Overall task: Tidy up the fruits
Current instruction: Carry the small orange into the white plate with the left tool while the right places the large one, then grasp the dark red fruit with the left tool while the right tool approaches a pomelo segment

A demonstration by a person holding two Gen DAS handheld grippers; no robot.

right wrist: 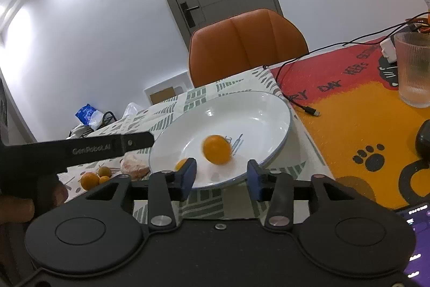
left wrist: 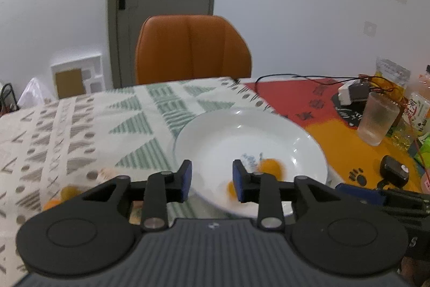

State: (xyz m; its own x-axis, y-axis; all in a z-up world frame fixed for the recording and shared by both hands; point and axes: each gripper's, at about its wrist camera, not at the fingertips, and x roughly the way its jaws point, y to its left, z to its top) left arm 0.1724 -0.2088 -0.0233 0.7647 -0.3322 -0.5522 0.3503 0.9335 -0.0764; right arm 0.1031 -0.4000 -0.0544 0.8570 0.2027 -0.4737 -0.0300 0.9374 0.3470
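At the dining table, I have two small orange fruits in the white plate (right wrist: 268,109): a larger orange (right wrist: 217,149), blurred as if rolling near the plate's middle, and a smaller orange (right wrist: 181,164) at the near rim, partly hidden behind my right gripper's (right wrist: 221,176) left finger. Both of my tongs stand apart and empty; the right gripper hangs at the plate's near edge, and the left gripper (left wrist: 212,180) hovers over the near-left part of the same plate, nothing between its pads. I judge the job as begun, not finished: a cluster of small oranges (right wrist: 94,178) lies on the patterned tablecloth (left wrist: 80,120) left of the plate, beside a pale pinkish lump (right wrist: 134,166) I cannot identify. A ribbed glass (right wrist: 414,69) further right appears to hold nothing I can make out
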